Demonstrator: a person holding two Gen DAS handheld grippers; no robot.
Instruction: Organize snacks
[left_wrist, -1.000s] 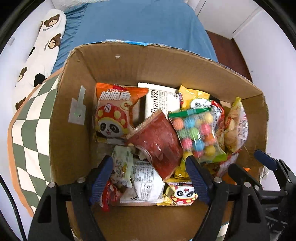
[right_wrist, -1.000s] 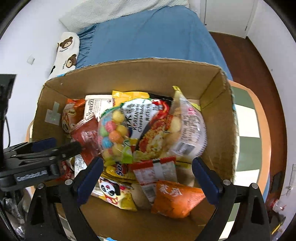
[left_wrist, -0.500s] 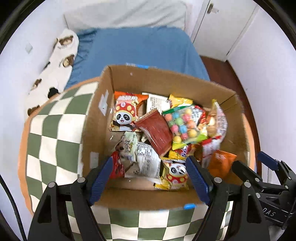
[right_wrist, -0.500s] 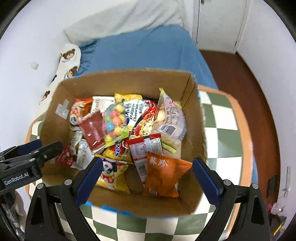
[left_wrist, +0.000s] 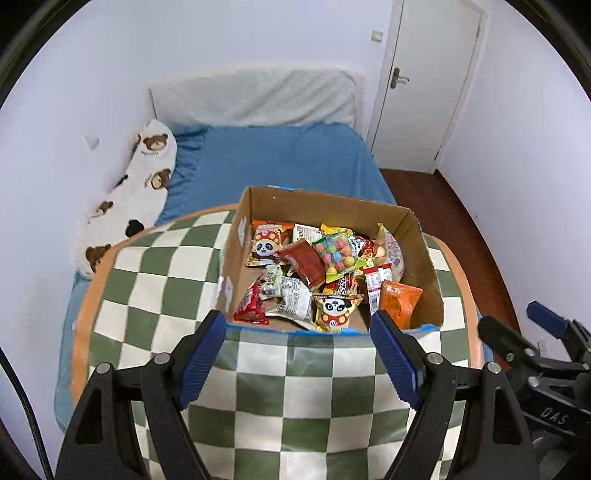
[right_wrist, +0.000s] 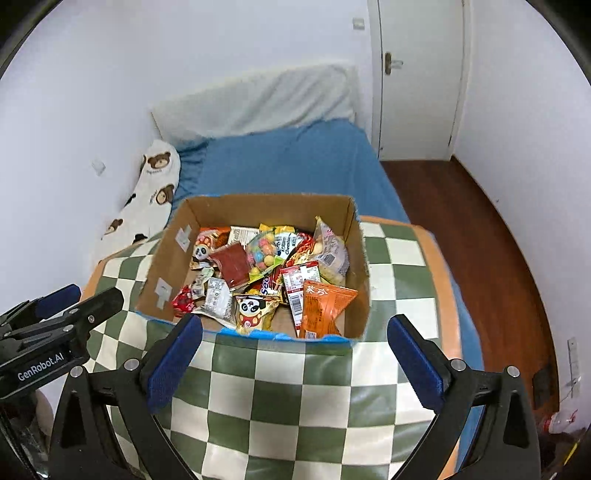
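An open cardboard box (left_wrist: 332, 201) (right_wrist: 269, 201) full of snack packets stands on a green-and-white checkered table (left_wrist: 162, 295) (right_wrist: 280, 384). Inside lie a panda packet (left_wrist: 264, 247), a dark red packet (left_wrist: 306, 262) (right_wrist: 232, 264), a bag of coloured balls (left_wrist: 334, 253) and an orange packet (left_wrist: 399, 301) (right_wrist: 323, 306). My left gripper (left_wrist: 299, 354) is open and empty, held back over the table before the box. My right gripper (right_wrist: 293, 354) is open and empty, likewise short of the box. Each gripper shows at the edge of the other's view.
A bed with a blue sheet (left_wrist: 280, 162) (right_wrist: 288, 162) and a bear-print pillow (left_wrist: 136, 192) lies behind the table. A white door (left_wrist: 424, 81) and wooden floor (right_wrist: 491, 240) are at the right. White walls close in on the left.
Both grippers have pulled back and up from above the box to over the near table, so the box looks smaller. Both stay open and empty.
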